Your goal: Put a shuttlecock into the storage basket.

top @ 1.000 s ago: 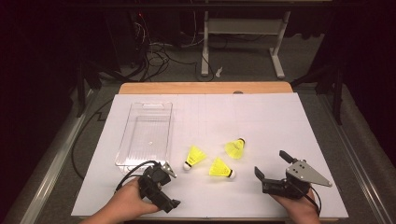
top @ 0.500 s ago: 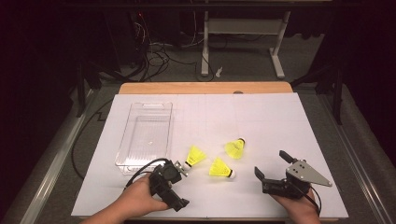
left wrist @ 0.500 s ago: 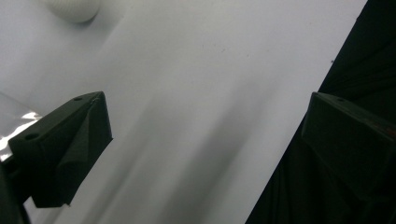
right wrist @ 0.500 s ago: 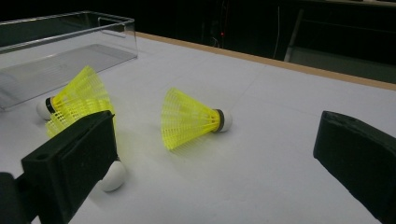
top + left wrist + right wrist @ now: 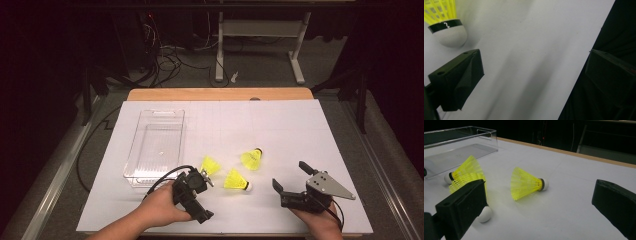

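Approach step judged in hand: left gripper [image 5: 198, 186] beside nearest shuttlecock [image 5: 210, 165], jaws apart, empty. Right gripper [image 5: 292, 181] likewise apart, idle. Next: straddle cork, clamp, carry to clear tray [image 5: 150, 150]

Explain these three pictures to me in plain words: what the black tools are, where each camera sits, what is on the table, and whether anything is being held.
A person sits at a table covered in white paper, holding a hand-squeezed tool with two black jaws in each hand: the left gripper and the right gripper. The wide picture comes from a camera above, looking down on the table. The other two come from small cameras riding on each gripper, looking out between its own jaws.

On the table lie three yellow shuttlecocks: one near the left gripper, one in the middle and one farther back. A clear plastic bin stands to the left; there may be a tiny speck in it, nothing else.

Nothing is held. Both grippers have their jaws apart, with the left one close to its nearest shuttlecock.
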Demonstrator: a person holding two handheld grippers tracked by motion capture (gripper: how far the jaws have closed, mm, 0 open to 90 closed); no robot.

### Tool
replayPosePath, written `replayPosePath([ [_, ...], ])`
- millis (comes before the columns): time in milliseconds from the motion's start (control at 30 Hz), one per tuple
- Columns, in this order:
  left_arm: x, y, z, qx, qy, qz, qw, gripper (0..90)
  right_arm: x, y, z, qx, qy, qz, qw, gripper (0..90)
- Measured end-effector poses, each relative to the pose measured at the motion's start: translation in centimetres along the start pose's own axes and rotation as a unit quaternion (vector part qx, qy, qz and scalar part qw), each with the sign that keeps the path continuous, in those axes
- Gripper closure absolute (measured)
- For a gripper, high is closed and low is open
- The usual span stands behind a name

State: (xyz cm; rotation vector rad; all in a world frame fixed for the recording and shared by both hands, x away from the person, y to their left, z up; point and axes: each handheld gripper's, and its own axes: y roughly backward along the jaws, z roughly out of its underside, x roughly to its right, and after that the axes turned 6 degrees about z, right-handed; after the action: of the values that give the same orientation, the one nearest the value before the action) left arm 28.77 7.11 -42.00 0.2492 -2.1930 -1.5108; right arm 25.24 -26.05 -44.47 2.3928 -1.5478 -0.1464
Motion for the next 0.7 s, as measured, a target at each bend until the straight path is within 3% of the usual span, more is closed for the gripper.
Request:
replayPosePath([
  [267,0.2,0.0,-1.5,-0.008,-0.005,0.008,0.9999,3.1,0.1,0.0,0.0,0.002,-0.001,-0.001,1.0,0.0],
  [700,0.1,0.0,-3.6,-0.006,-0.014,0.003,0.9999,5.4,0.1,0.0,0.0,0.002,-0.001,-0.002,1.0,0.0],
])
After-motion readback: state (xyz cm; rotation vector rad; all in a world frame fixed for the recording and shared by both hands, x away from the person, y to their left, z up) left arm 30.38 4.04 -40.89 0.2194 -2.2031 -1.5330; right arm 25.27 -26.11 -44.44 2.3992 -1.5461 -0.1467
